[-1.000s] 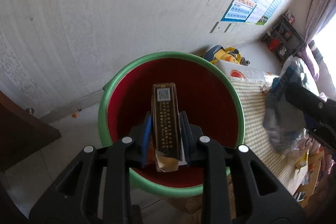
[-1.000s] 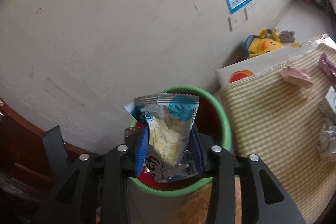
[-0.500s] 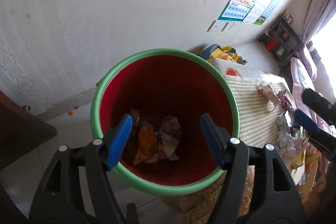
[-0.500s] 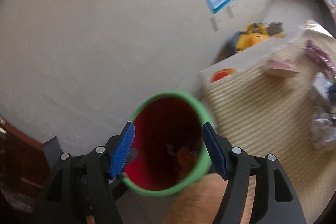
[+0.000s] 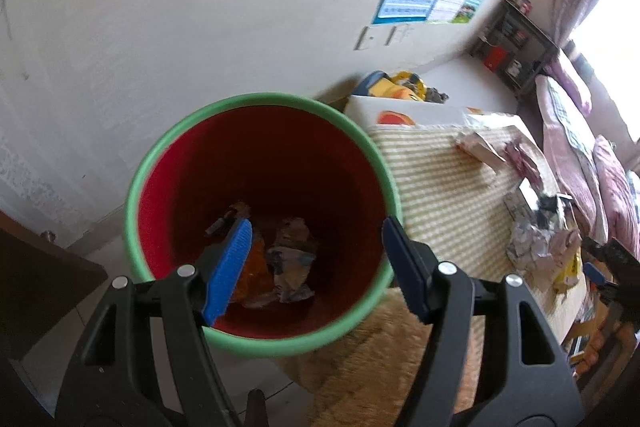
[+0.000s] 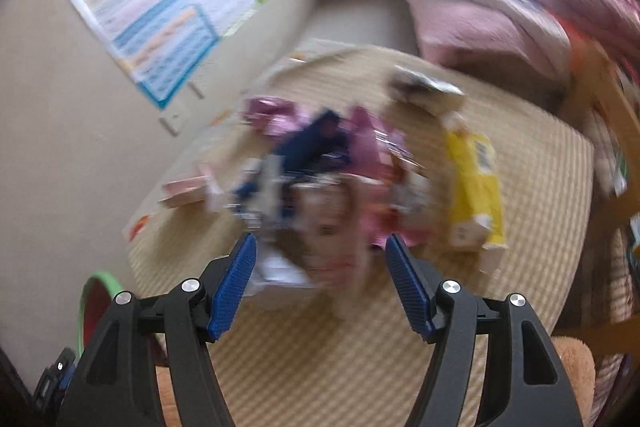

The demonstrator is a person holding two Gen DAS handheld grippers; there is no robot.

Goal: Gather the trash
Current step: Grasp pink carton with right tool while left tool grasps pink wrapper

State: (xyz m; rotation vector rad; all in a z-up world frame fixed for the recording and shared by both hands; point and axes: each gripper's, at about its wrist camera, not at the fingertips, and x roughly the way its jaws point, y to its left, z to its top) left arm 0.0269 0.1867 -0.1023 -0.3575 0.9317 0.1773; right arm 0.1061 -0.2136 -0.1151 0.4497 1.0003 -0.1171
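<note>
Both grippers are empty, fingers wide: the left gripper (image 5: pixel 316 263) hangs over the red bin (image 5: pixel 264 345), the right gripper (image 6: pixel 320 281) faces the wrapper pile (image 6: pixel 328 163) on the desk (image 6: pixel 528 195). Next it must choose one wrapper.

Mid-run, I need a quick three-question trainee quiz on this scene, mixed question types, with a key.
1. True or false: the left hand-held gripper is holding trash.
2. What colour is the rim of the bin?
3. The right hand-held gripper faces: A) a trash pile on the striped mat; B) the bin's inside; C) a bare floor.

Key: 1 false, it is open and empty; 2 green; 3 A.
</note>
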